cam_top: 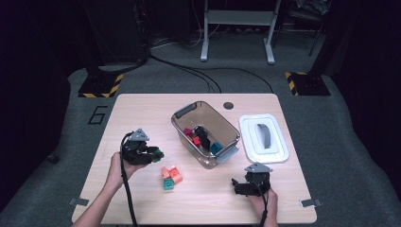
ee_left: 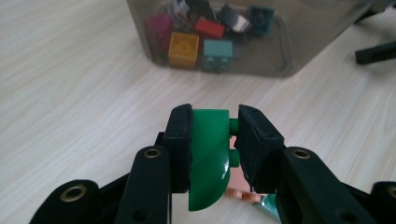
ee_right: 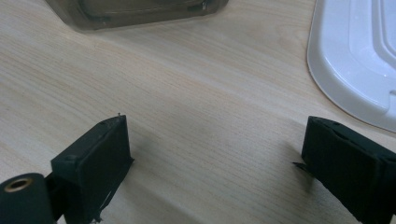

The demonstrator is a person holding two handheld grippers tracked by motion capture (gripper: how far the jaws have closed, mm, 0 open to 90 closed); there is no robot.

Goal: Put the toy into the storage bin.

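Above the table, left hand-held gripper clamps a green brick; right hand-held gripper gapes.

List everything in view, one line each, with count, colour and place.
green brick: one, green with a curved side, clamped between the left gripper's jaws.
loose bricks: a small cluster, salmon-orange and teal, on the table before the bin.
bin: one, clear grey plastic, open, mid-table.
bricks in the bin: several, magenta, red, yellow, teal and dark.
lid: one, white with a grey handle, flat on the table right of the bin.
table: one, light wood.
left gripper: black, shut on the green brick.
right gripper: black, open above bare table.
hands: two, one on each gripper.
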